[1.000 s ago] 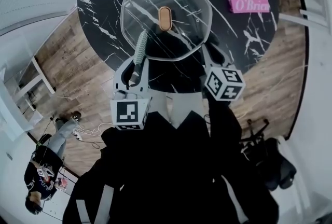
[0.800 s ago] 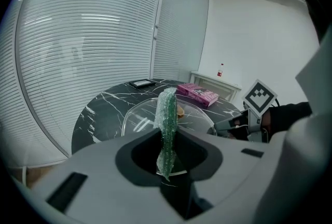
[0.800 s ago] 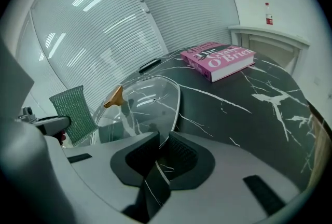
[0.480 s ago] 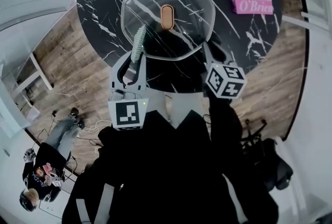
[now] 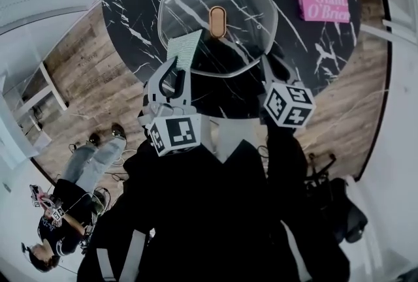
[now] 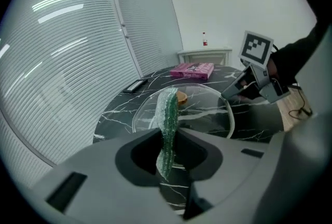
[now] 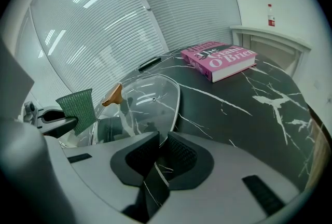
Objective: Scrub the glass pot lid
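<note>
- Your left tool [image 6: 167,153] pinches the green scrub pad [image 6: 168,111] at the near edge of the glass pot lid [image 5: 248,26].
- Your right tool [image 7: 156,158] clamps that lid's rim.

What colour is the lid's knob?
Orange-tan; the oval knob of the glass pot lid shows best in the head view.
</note>
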Motion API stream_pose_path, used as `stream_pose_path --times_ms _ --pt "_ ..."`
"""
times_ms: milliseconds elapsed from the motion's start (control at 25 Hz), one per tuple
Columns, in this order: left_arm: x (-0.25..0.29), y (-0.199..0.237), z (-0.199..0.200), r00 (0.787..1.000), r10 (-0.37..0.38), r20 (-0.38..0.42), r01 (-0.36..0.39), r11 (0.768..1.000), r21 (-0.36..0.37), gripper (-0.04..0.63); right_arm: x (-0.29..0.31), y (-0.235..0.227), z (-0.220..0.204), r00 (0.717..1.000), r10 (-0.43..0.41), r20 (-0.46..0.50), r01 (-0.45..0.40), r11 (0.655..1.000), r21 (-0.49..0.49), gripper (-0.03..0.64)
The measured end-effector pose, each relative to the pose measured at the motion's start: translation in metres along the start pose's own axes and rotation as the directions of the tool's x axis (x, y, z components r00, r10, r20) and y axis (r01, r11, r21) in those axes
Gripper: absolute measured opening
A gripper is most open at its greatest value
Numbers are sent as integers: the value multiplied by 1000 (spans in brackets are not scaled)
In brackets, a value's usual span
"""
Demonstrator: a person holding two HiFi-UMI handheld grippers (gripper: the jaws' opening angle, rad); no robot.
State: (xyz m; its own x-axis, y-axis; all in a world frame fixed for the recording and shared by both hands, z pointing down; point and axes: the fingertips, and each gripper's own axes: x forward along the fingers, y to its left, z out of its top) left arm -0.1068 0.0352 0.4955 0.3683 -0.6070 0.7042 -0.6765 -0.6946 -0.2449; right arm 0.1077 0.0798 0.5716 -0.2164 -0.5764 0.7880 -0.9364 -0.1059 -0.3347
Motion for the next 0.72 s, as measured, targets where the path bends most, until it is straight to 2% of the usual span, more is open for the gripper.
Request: stream_pose_path --times_ms 280,480,600,720 --pt "19 -11 -15 995 -12 -102 23 994 107 78 0 0 -1 1000 -2 0 2 1000 0 38" --pt "31 -9 -29 983 -17 -180 42 990 134 81 0 1 1 1000 -15 4 15 999 -44 38" --pt "36 -14 -34 974 -33 -223 69 985 156 83 -1 1 2 1000 -16 8 16 999 -39 38" --pt "38 -17 -37 967 -56 -247 93 985 143 83 -1 0 1 1000 -13 11 14 999 -32 38"
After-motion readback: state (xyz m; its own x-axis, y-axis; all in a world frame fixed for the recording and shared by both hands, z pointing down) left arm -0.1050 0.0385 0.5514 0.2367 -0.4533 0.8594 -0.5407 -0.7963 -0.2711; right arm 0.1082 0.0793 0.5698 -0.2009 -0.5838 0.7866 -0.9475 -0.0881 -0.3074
